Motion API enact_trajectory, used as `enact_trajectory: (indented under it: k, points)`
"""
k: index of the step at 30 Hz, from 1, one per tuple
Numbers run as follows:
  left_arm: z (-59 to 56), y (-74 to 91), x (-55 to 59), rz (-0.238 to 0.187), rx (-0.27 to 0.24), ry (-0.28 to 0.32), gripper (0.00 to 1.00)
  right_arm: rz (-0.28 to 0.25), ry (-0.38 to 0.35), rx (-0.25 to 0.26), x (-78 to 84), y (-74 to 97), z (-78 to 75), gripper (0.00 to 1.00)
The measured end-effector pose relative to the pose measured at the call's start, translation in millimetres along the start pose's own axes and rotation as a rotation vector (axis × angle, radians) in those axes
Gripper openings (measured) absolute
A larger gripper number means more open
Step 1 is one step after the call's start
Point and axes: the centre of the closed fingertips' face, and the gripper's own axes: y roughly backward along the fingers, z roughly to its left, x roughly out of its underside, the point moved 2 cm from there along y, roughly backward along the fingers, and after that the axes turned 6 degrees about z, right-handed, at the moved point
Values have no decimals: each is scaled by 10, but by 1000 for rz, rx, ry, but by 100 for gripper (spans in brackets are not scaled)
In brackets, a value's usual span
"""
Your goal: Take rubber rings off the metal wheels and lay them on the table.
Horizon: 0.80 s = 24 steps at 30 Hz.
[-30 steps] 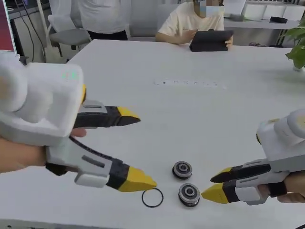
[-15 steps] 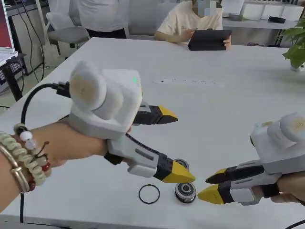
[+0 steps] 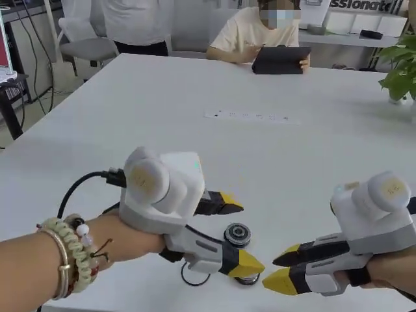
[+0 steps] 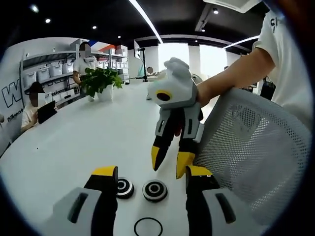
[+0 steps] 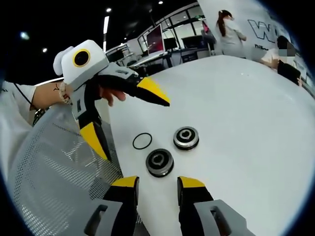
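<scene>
Brought in past the loose black rubber ring point(image 5: 142, 140) to straddle the two round metal wheels point(image 5: 159, 162) just beside it on the white worktop point(image 3: 195, 130), left gripper point(image 3: 250, 236) fingers wide open, right gripper point(image 3: 271, 270) fingers slightly parted, probably for the next ring.

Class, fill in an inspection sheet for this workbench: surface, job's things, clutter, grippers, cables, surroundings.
Surface: white table, smooth.
Job's things: two metal wheels side by side; one rubber ring lying flat beside them.
Clutter: a pale strip mid-table, too small to identify.
Grippers: left gripper open wide near the wheels; right gripper open, jaws pointing at the wheels; both hold nothing.
Cables: black cable running from the left gripper.
Surroundings: seated person with tablet, potted plant, mesh chair.
</scene>
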Motion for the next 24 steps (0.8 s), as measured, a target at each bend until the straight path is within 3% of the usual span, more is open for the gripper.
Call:
enact_trajectory:
  k: [3, 8, 24]
  points:
    - [-30, -19, 66, 14, 11, 2, 50, -3, -3, -4, 4, -9, 2, 29]
    - [-25, -52, 138, 20, 19, 53, 47, 13, 5, -8, 30, -26, 22, 28]
    - [-46, -106, 225, 35, 34, 62, 39, -5, 10, -4, 14, -60, 8, 30]
